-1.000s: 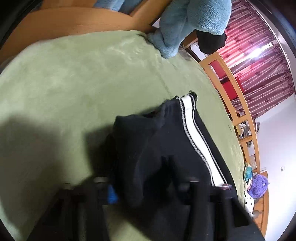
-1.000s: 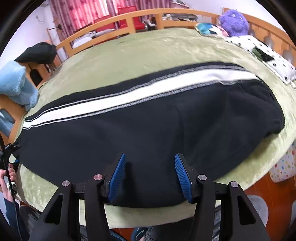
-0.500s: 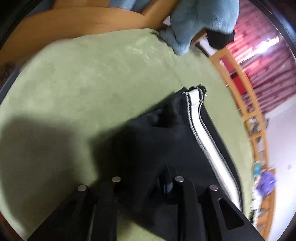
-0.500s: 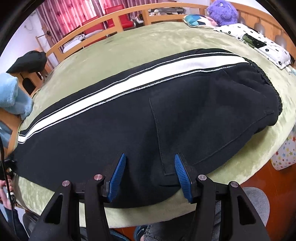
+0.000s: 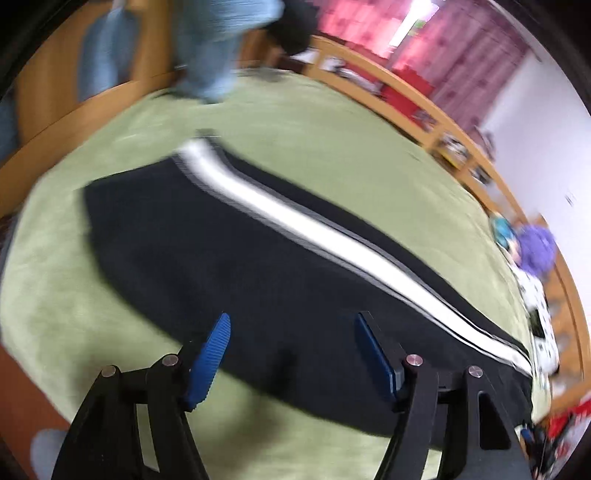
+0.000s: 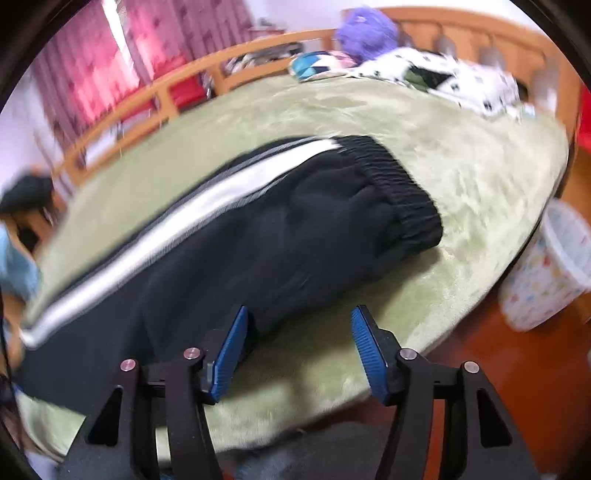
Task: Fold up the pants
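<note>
Black pants (image 5: 258, 266) with a white side stripe (image 5: 317, 229) lie stretched out flat on a green blanket (image 5: 332, 155). In the right wrist view the pants (image 6: 229, 251) show their ribbed waistband (image 6: 399, 188) at the right end. My left gripper (image 5: 291, 325) is open and empty, just above the pants' near edge towards the leg end. My right gripper (image 6: 297, 321) is open and empty, over the near edge of the pants by the waist end. Both views are motion-blurred.
A wooden rail (image 5: 424, 107) runs round the bed. A light blue fleece (image 5: 218, 44) hangs at the leg end. A purple plush (image 6: 365, 31) and a spotted pillow (image 6: 454, 81) lie beyond the waistband. A patterned bin (image 6: 550, 269) stands on the floor at right.
My left gripper has let go of the bunched leg cuff, opened, and drawn back; the leg now lies flat. My right gripper has shifted right towards the waistband, still open.
</note>
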`<state>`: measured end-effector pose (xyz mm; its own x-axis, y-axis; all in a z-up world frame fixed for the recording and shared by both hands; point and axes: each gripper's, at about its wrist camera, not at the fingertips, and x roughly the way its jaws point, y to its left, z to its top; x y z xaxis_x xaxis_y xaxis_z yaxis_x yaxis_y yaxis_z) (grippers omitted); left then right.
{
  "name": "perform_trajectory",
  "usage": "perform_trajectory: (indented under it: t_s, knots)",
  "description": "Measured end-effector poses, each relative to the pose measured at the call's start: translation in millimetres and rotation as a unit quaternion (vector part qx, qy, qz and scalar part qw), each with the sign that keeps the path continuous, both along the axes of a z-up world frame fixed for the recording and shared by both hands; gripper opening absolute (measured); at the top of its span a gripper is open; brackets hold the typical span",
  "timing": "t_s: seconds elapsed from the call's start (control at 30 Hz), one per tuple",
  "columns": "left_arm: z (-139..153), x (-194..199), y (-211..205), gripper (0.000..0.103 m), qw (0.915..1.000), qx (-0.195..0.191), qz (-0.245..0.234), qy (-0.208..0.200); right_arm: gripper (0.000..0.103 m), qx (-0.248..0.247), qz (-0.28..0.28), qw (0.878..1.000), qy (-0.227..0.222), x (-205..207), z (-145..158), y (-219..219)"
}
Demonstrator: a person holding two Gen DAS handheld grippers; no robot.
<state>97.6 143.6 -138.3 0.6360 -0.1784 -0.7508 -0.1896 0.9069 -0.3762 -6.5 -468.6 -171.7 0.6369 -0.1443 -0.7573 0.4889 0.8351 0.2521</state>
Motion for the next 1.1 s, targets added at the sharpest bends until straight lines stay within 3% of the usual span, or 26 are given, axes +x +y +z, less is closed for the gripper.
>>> perform_trajectory:
  t_s: [0.13,0.23,0.27,0.33,0.43,0.5,0.57,0.67,0.73,0.77,0.9,0.97,1.03,1.1]
  knots:
    - [5,16,-75,0.068,0.9975,-0.009,-0.07,0.002,0.066,0.055,-0.008,0.998,-0.031,12,-13,-39]
    - [0,29,-125,0.068,0.994,-0.003,-0.108,0.016,0.066,0.1,-0.02,0.994,-0.025,30,-32,-65]
    - [-3,32,-139,0.068,0.9926,0.001,-0.12,0.021,0.062,0.116,-0.018,0.993,-0.027,35,-38,-72]
    - [-8,31,-161,0.068,0.9906,0.009,-0.134,0.022,0.032,0.123,-0.023,0.992,-0.021,44,-48,-80]
    - [-22,40,-187,0.068,0.9869,0.075,-0.138,0.038,0.019,0.073,0.002,0.996,-0.049,46,-35,-83]
    - [-25,42,-197,0.068,0.9865,0.067,-0.144,0.041,0.018,0.074,0.025,0.992,-0.099,41,-8,-90]
    - [-31,41,-201,0.068,0.9865,0.066,-0.141,0.05,0.018,0.059,0.054,0.991,-0.111,45,11,-94]
    - [-39,45,-198,0.068,0.9874,0.052,-0.134,0.067,0.021,0.021,0.07,0.995,-0.062,68,-8,-98]
    - [-37,43,-193,0.068,0.9882,0.04,-0.13,0.069,0.033,0.044,0.057,0.997,0.014,83,-46,-106]
    - [-35,43,-190,0.068,0.9883,0.039,-0.132,0.065,0.032,0.054,0.059,0.997,0.022,82,-53,-109]
    - [-26,46,-177,0.068,0.9905,0.051,-0.12,0.043,0.035,0.038,0.063,0.997,0.008,59,-26,-113]
    - [-24,50,-170,0.068,0.9911,0.052,-0.117,0.035,0.043,0.006,0.047,0.999,0.006,47,-9,-108]
    - [-27,54,-169,0.072,0.9906,0.059,-0.119,0.032,0.044,-0.054,0.042,0.998,0.008,40,10,-95]
    - [-49,62,-176,0.075,0.9862,0.078,-0.128,0.07,0.044,-0.076,0.045,0.996,-0.015,38,27,-82]
